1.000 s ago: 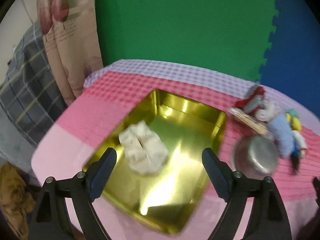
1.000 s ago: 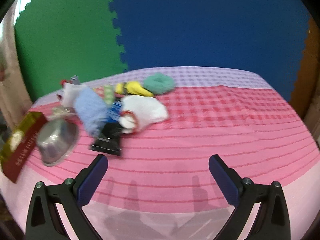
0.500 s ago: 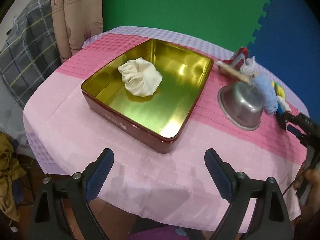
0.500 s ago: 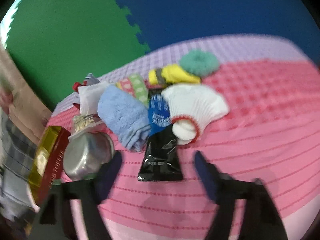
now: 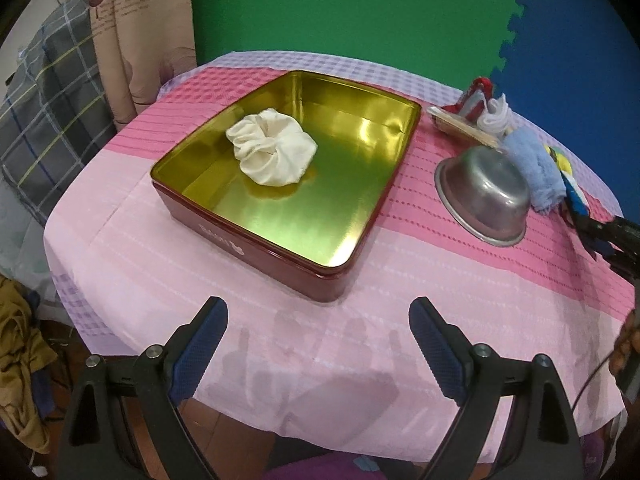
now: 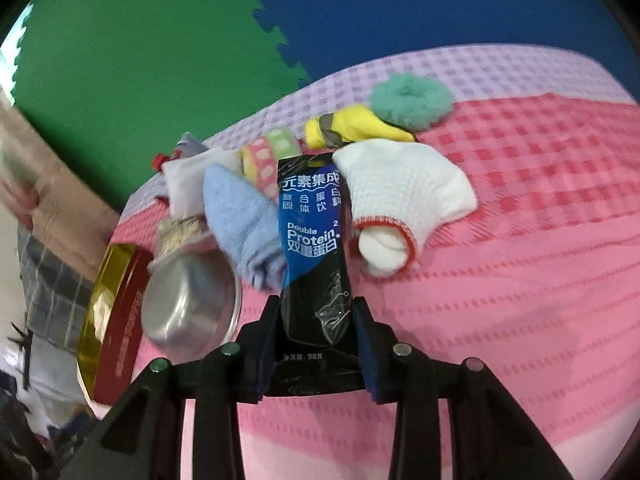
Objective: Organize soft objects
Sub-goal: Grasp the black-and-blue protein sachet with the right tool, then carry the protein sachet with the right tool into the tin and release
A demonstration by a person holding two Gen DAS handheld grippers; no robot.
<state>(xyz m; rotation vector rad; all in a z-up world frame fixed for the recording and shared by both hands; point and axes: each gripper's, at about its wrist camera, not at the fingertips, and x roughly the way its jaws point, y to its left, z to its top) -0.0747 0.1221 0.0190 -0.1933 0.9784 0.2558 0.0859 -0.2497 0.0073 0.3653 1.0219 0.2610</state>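
Soft things lay in two places: a cream scrunchie (image 5: 272, 148) sat alone inside the gold tin (image 5: 384, 216), and the rest were heaped on the pink cloth (image 6: 500, 300) to the tin's right. In that heap a blue towel (image 6: 244, 220), a white knit glove (image 6: 400, 196), a yellow piece (image 6: 352, 128) and a teal scrunchie (image 6: 410, 98) crowded together, with a black-and-blue protein sachet (image 6: 312, 248) lying across the middle and an upturned steel bowl (image 6: 188, 312) touching the towel's near side.

My right gripper (image 6: 316, 320) pointed steeply down at the sachet. Its jaws were closing, one pad on each long edge of the sachet's black lower end, and both pads looked pressed against the film. The sachet's top end rested among the towel and glove.

My left gripper (image 5: 316, 332) hung tilted down over the near edge of the table, jaws spread wide with nothing between them, well short of the tin. At the right rim of its view I could see my other gripper low beside the bowl.

A second before, my right jaws had stood wide over bare cloth with the heap farther off; since then they had come up to the sachet and narrowed on it. My left had drawn back from directly over the tin, so the whole tin showed ahead.
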